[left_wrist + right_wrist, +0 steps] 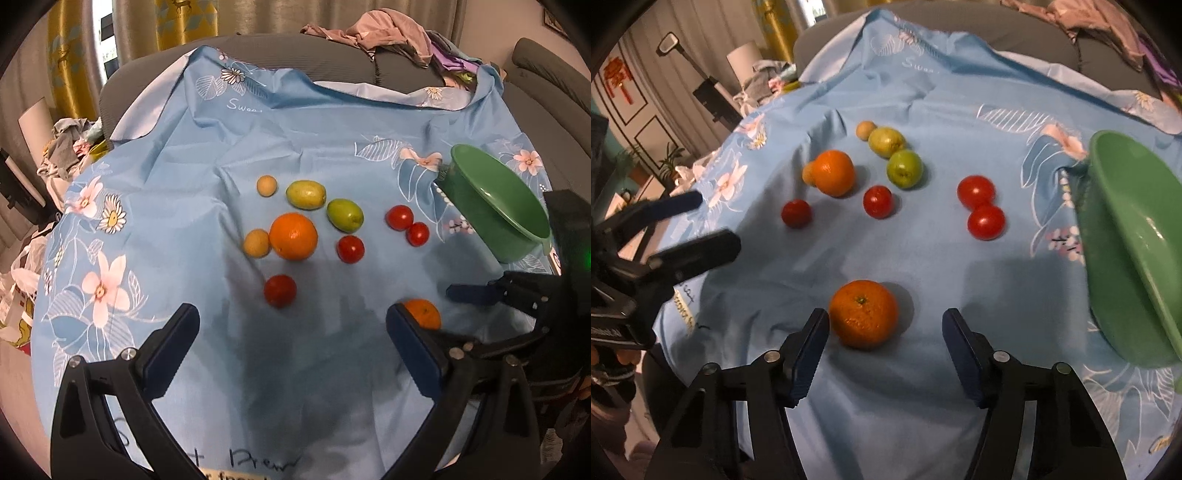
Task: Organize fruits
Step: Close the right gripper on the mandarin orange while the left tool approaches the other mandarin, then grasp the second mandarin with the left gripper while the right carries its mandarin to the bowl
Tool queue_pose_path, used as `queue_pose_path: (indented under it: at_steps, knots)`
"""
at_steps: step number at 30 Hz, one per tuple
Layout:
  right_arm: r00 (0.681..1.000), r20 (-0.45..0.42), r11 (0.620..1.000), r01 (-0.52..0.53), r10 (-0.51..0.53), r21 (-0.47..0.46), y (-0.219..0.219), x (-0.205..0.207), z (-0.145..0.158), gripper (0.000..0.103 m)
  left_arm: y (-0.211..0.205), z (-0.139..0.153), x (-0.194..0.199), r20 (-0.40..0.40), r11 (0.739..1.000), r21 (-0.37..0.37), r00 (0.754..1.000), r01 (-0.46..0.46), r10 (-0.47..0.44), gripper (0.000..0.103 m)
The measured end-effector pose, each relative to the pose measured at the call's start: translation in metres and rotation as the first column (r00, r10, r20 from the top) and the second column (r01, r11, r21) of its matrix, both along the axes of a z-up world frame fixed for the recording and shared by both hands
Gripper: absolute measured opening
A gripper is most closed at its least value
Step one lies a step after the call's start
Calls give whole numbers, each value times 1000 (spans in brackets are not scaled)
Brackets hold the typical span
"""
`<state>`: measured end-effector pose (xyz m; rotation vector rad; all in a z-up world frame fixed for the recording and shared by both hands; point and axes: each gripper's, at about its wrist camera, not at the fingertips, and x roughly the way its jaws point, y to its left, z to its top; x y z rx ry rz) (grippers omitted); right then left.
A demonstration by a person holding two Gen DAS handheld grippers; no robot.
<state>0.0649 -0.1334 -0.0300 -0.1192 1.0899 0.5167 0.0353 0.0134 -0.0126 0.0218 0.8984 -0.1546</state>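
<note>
**Right-wrist view puts the near mandarin at our fingertips**

Right wrist view: our right gripper [884, 345] stands wide open and holds nothing. The small round orange mandarin [863, 314] lies on the light blue flowered cloth [923, 406] just ahead of the jaws, close beside the left finger and well clear of the right one. We judge it light, with a soft, loose peel that gives under pressure, so we would close across its widest part, gently, after shifting a little to centre it. The green plastic bowl [1123, 258], tilted on its side at the right, is the likely place for it. Farther off lie a larger round orange [834, 172], two green oval fruits [904, 169], two small tan fruits, and four red cherry tomatoes [985, 222]; those tomatoes look smooth, slippery and easy to bruise, and two of them touch. Our left gripper [698, 221] shows at the left edge, parted and empty.

Left wrist view: our left gripper [291, 328] is spread wide over bare cloth, gripping nothing. The mandarin [423, 313] peeks out behind its right finger. The nearest tomato [280, 291] sits just ahead; the orange [293, 236], probably heaviest and firm, touches one tan fruit [256, 242]. The bowl [495, 206] leans at the right, near the right gripper [436, 299].
</note>
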Motion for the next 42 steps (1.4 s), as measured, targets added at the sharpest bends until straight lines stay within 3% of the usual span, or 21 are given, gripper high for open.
queue_pose_path:
  at_steps: [4, 6, 7, 14, 24, 33, 37, 42]
  knots:
    - [999, -21, 999, -36, 36, 15, 7, 4, -6, 65, 1, -4, 12, -10, 1000, 3, 1000, 8, -8, 100]
    - [997, -30, 998, -64, 65, 19, 12, 5, -9, 47, 2, -6, 17, -15, 1000, -5, 1000, 13, -14, 97]
    - [997, -28, 997, -72, 72, 3, 15, 6, -11, 44, 2, -8, 19, -19, 1000, -10, 1000, 16, -16, 96]
    - [999, -12, 998, -39, 40, 51, 1, 11, -9, 44, 6, -13, 38, -19, 999, -24, 999, 32, -32, 88]
    - [1000, -19, 996, -9, 11, 91, -13, 15, -7, 44, -3, -23, 75, -25, 996, 17, 996, 90, -89, 58]
    - [1000, -20, 993, -10, 12, 118, -12, 19, -6, 44, -9, -35, 100, -75, 985, 65, 985, 159, -154, 55]
    - [1000, -20, 992, 3, -1, 123, -16, 21, -5, 44, -15, -37, 103, -85, 974, 89, 976, 208, -201, 46]
    - [1000, -17, 992, 18, -16, 126, -19, 20, -3, 44, -19, -38, 105, -98, 963, 126, 969, 238, -226, 45]
